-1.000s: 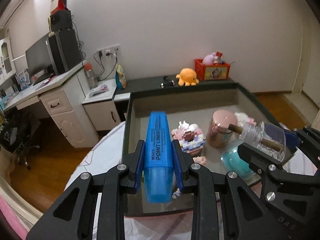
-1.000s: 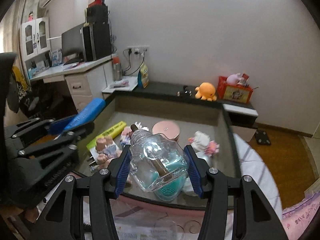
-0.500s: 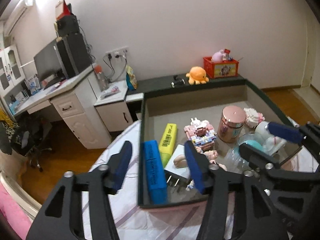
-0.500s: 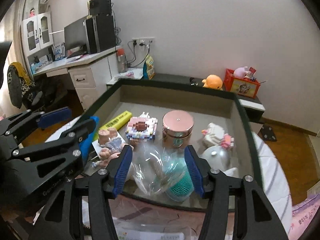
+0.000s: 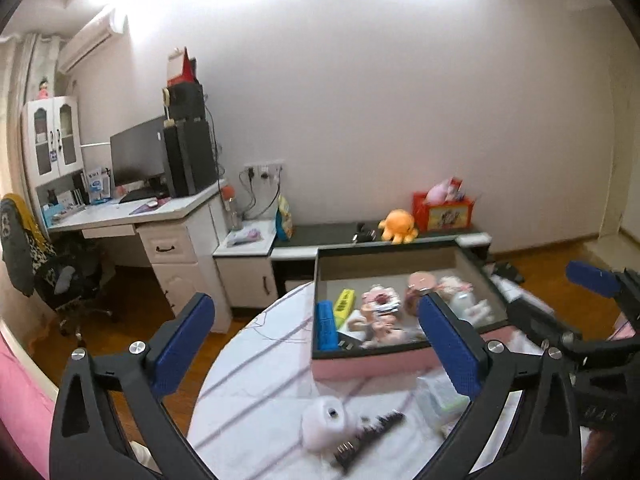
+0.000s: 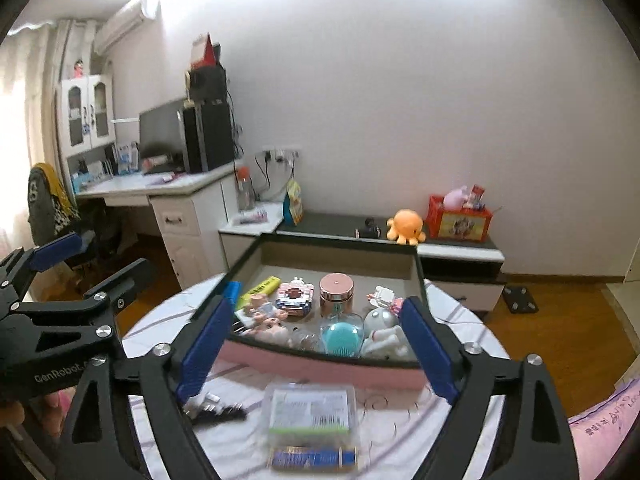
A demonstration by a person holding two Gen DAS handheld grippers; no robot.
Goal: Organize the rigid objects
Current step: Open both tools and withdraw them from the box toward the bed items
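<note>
a: what have my claws got?

b: nothing. my left gripper (image 5: 316,344) has just been spreading its jaws and stands wide, nothing between the pads; my right gripper (image 6: 316,344) the same, wide and bare, above the near part of the round table (image 5: 256,384).

a: what's left to sort?

b: near the table's front edge, a clear plastic box (image 6: 310,404) with a label, and a blue-and-gold pack (image 6: 312,458) just in front of it. to their left, a black comb (image 5: 366,434) beside a white roll (image 5: 322,422). the box looks light, stiff and slick, so i'd take it across its short sides. the comb is thin and flat; i'd pinch its spine.

a: and the tray?

b: the pink tray (image 6: 320,364) sits at the far side, crowded: blue case (image 5: 325,324) and yellow highlighter (image 6: 258,286) by its left wall, brick model (image 6: 294,300), rose-lidded jar (image 6: 337,290), teal brush (image 6: 342,338), white figure (image 6: 382,330). the glass bottle is hard to make out.
</note>
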